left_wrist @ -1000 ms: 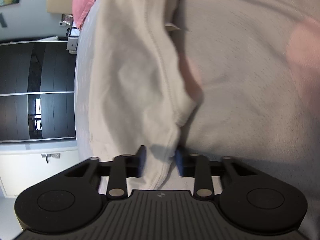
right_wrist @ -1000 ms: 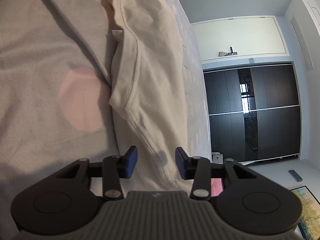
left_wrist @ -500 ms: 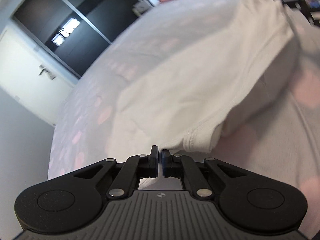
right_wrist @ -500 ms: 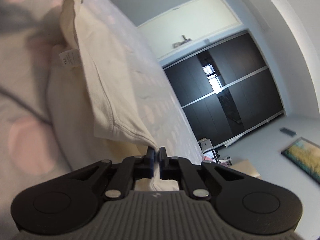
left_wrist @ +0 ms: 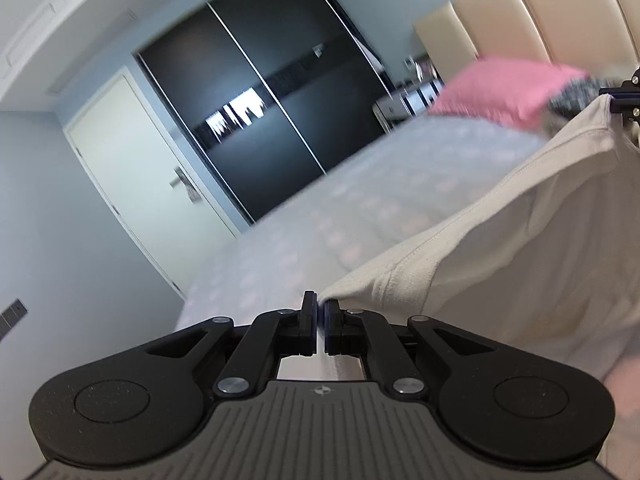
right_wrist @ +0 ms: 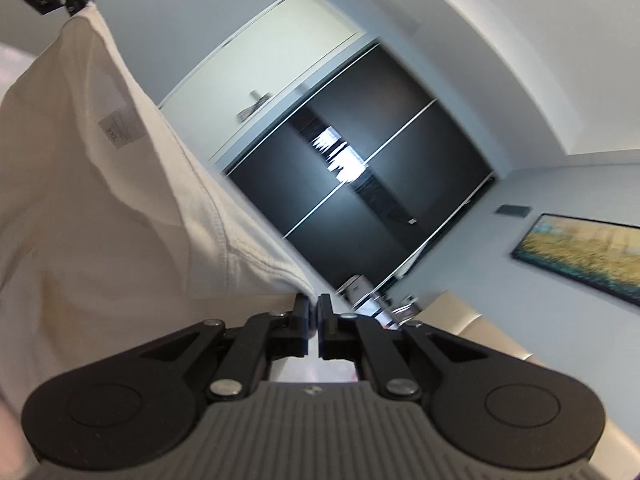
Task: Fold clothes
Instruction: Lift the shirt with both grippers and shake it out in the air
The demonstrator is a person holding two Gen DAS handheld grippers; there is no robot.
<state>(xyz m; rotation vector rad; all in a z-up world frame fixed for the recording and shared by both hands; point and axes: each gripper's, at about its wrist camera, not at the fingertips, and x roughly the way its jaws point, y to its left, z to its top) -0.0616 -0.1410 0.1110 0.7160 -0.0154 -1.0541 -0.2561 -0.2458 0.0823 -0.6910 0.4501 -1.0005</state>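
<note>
Right now the left claw (left_wrist: 319, 322) is clamped on one corner of the cream garment (left_wrist: 520, 240), its two fingers pressed together with the hem pinched between them at about 12 o'clock from the claw body. The right claw (right_wrist: 314, 322) is clamped the same way on another corner of that garment (right_wrist: 80, 200). Each claw shows in the other's view — the right one at 3 o'clock at the frame edge of the left view, the left one at 11 o'clock in the right view — with the top edge of the cloth drawn taut between them.

Outward from there, the garment hangs as a spread sheet, lifted off the bed (left_wrist: 360, 200); a size label (right_wrist: 120, 130) shows on it near 10 o'clock. A pink pillow (left_wrist: 508, 88) lies toward 1 o'clock by the headboard (left_wrist: 540, 12), the dark wardrobe (left_wrist: 260, 100) at 11 o'clock.

As for progress, I judge the garment is held up mid-handling — whether it already carries a fold cannot be told. It has yet to lie flat and folded on the bed.
</note>
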